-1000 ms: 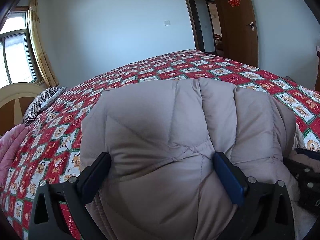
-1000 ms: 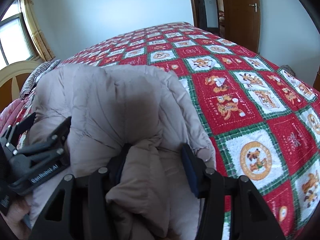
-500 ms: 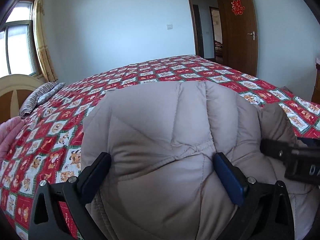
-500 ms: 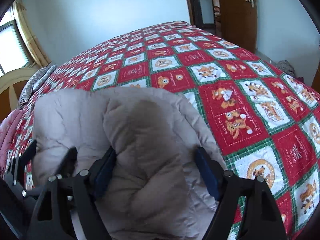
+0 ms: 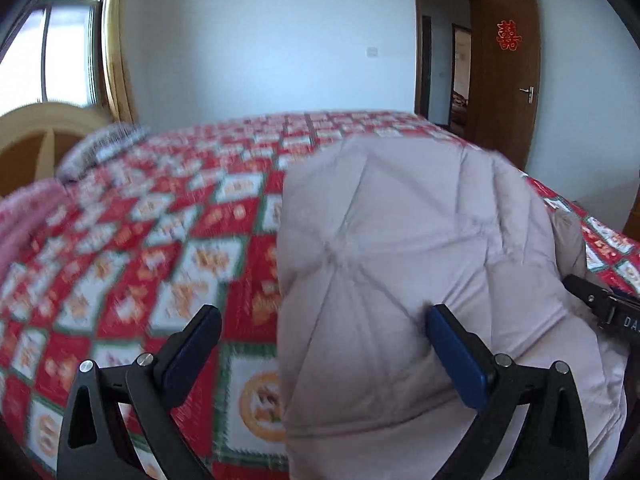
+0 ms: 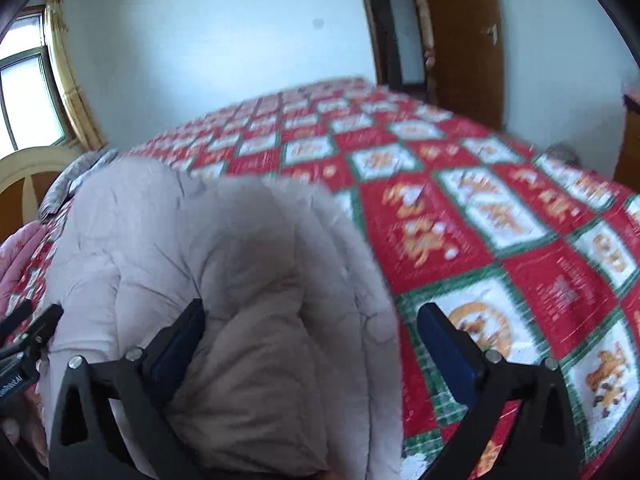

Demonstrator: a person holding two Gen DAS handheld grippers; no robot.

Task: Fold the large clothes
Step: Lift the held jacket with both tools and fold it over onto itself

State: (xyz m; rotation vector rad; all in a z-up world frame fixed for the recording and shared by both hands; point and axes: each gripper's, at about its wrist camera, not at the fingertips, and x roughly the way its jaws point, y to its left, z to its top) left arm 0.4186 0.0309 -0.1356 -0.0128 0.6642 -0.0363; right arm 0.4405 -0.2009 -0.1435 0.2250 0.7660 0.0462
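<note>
A beige quilted down jacket (image 5: 400, 248) lies bunched and folded on the red patterned bedspread (image 5: 160, 240). My left gripper (image 5: 320, 344) stands wide open over the jacket's left edge. Its left finger (image 5: 192, 344) hangs above the bedspread and its right finger (image 5: 456, 356) rests against the jacket. In the right wrist view the jacket (image 6: 224, 264) bulges between the jaws of my right gripper (image 6: 312, 344), which are opening. The left pad (image 6: 180, 344) touches the fabric, while the right pad (image 6: 452, 356) is apart from it, over the bedspread (image 6: 520, 240).
A pink cloth (image 5: 24, 216) and a striped pillow (image 5: 100, 148) lie at the head of the bed by the rounded wooden headboard (image 5: 40, 128). An open brown door (image 5: 508, 80) stands at the far right. A window with a curtain (image 5: 116, 40) is at the left.
My left gripper slid left, so its left finger came off the jacket onto the bedspread side. My right gripper's jaws spread and let go of the jacket fold they pinched.
</note>
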